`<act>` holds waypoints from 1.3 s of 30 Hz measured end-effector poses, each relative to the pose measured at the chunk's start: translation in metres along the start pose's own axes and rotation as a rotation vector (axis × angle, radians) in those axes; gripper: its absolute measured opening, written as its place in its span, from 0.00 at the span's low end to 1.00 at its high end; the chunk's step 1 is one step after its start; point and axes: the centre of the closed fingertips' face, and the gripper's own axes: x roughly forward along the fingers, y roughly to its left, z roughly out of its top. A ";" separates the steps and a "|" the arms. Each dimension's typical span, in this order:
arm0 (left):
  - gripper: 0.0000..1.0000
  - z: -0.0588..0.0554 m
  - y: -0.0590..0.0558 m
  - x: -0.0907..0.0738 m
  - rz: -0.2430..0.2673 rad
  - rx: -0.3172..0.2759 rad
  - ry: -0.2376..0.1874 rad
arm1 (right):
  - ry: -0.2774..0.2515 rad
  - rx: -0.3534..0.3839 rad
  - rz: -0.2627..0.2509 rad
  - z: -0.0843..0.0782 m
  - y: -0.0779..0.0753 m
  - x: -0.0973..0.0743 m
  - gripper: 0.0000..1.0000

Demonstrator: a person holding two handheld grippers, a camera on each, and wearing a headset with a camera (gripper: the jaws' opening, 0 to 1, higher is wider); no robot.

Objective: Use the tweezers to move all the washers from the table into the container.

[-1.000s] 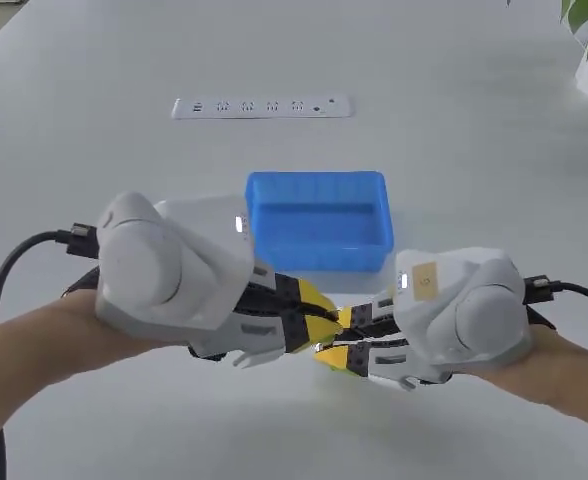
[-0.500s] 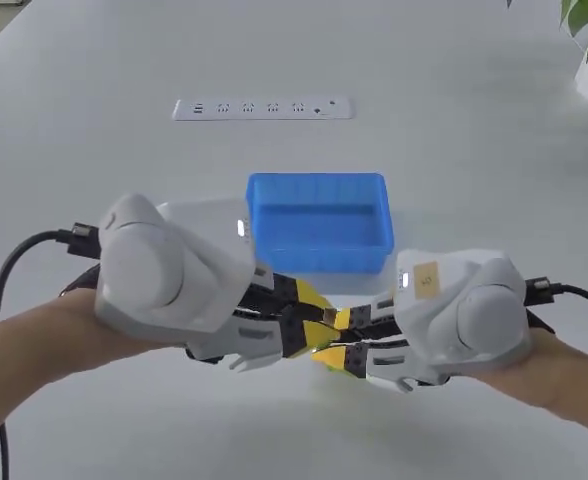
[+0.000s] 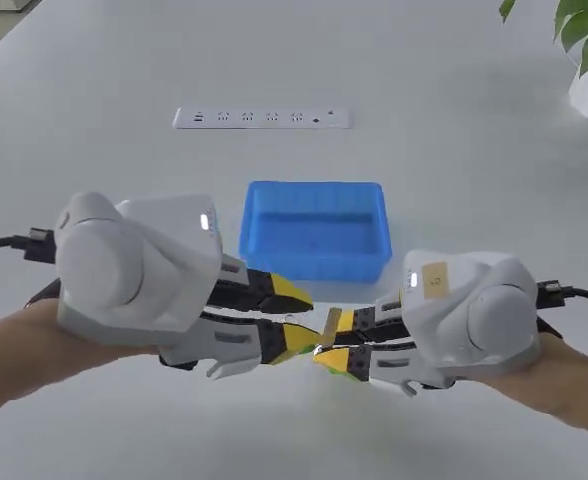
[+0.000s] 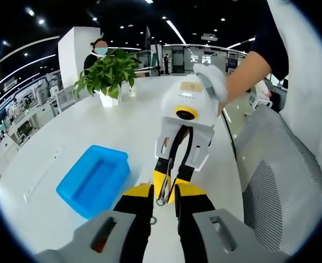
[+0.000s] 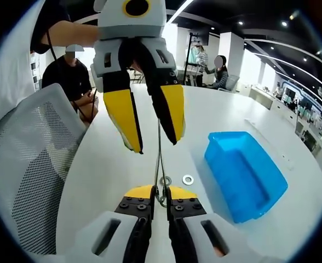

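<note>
I see a blue container [image 3: 316, 228] of smooth, slightly glossy plastic on a matt white table [image 3: 454, 150]; the washers [image 5: 188, 179] and thin tweezers [image 5: 159, 164] gleam like bare metal.

White worktop [image 3: 474, 120] with power strip [image 3: 262, 118], potted plant [image 4: 109, 74], grey mesh chair [image 4: 281, 181], dark ceiling with strip lights [image 4: 174, 30]

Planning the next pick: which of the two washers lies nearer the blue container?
The washer on the right in the right gripper view, lying in the open toward the blue container; the other washer sits right beside the tweezers.
</note>
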 end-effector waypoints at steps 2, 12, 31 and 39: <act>0.20 -0.002 0.002 -0.007 0.021 -0.012 -0.007 | -0.007 0.004 -0.005 0.004 -0.002 -0.003 0.09; 0.23 -0.019 0.002 -0.042 0.137 -0.077 -0.023 | -0.007 -0.022 -0.024 0.023 -0.010 -0.013 0.09; 0.39 -0.046 -0.008 -0.066 0.224 -0.165 -0.022 | -0.048 -0.080 -0.066 0.072 -0.044 -0.035 0.09; 0.61 -0.053 0.000 -0.064 0.259 -0.201 -0.028 | -0.057 -0.106 -0.081 0.085 -0.066 -0.038 0.09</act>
